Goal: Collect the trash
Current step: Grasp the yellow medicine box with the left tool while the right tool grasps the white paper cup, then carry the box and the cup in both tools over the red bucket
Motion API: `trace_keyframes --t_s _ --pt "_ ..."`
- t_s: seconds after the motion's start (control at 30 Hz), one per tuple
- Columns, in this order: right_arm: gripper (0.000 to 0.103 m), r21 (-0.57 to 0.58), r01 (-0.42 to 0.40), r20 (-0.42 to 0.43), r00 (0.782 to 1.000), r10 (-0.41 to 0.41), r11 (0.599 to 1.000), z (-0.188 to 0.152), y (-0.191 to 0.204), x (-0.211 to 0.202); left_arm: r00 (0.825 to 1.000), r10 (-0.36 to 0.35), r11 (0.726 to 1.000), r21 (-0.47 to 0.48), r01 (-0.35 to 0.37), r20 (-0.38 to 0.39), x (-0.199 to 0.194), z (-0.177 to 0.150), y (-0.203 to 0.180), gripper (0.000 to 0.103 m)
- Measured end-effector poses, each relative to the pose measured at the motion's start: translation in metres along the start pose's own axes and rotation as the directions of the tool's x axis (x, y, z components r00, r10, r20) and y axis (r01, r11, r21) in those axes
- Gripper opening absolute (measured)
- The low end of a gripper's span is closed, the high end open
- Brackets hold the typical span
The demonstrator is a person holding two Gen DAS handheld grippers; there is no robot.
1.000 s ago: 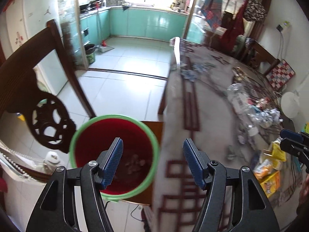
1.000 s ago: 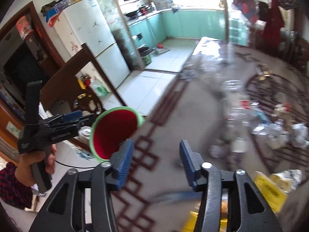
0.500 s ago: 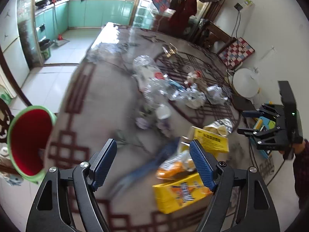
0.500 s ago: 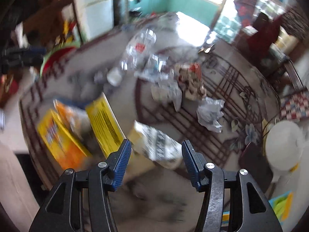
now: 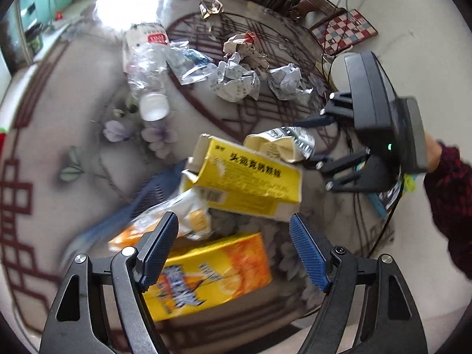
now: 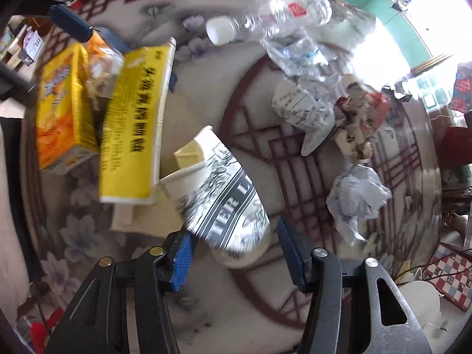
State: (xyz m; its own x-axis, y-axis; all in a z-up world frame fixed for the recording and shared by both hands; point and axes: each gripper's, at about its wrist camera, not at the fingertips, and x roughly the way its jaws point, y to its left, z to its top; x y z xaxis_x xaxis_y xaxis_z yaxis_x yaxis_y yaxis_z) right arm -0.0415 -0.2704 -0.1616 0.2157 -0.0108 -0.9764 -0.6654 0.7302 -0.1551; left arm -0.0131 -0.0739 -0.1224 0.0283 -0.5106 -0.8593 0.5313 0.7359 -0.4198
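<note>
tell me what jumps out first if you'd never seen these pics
The bright orange-yellow cardboard box lies between the fingers of the open left claw, with a flattened yellow carton with black lettering just beyond. The open right claw straddles a crumpled black-and-white printed carton, and a crushed clear plastic bottle lies farther back.

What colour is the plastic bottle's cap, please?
White, clearest in the left wrist view: cap on the clear plastic bottle.
</note>
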Motion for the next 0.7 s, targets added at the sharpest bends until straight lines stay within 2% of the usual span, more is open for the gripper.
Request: trace_keyframes --t_s 0.07,0.17,0.23,0.3,0.47,0.6,0.7 --pt "0.039 0.059 -0.028 0.042 0.999 0.026 0.998 -0.003 -0.007 -0.004 1.0 -0.007 0.999 -0.049 0.006 -0.012 0.01 0.01 -0.002 0.078" --pt "0.039 0.209 -0.069 0.103 0.994 0.048 0.976 -0.012 -0.022 -0.009 1.0 -0.009 0.996 -0.089 0.006 -0.027 0.023 0.018 -0.008 0.078" --pt "0.039 0.307 -0.11 0.147 0.987 0.067 0.945 -0.022 -0.029 -0.009 0.999 -0.004 0.994 -0.111 -0.002 -0.05 0.032 0.023 -0.009 0.078" --pt "0.039 0.384 -0.115 0.181 0.982 0.047 0.916 -0.03 -0.031 -0.011 0.996 0.008 0.991 -0.133 -0.019 -0.085 0.042 0.027 -0.01 0.078" --pt "0.039 0.564 -0.188 0.289 0.957 0.021 0.804 -0.051 -0.032 -0.022 0.988 0.016 0.982 -0.185 -0.045 -0.153 0.066 0.034 -0.011 0.078" --pt "0.039 0.623 -0.253 0.326 0.944 0.048 0.74 -0.059 -0.025 -0.02 0.99 0.065 0.99 -0.117 -0.079 -0.121 0.071 0.044 -0.025 0.079" --pt "0.039 0.666 -0.259 0.327 0.944 0.039 0.699 -0.064 -0.015 -0.014 0.988 0.096 0.992 -0.068 -0.105 -0.124 0.076 0.053 -0.033 0.079"
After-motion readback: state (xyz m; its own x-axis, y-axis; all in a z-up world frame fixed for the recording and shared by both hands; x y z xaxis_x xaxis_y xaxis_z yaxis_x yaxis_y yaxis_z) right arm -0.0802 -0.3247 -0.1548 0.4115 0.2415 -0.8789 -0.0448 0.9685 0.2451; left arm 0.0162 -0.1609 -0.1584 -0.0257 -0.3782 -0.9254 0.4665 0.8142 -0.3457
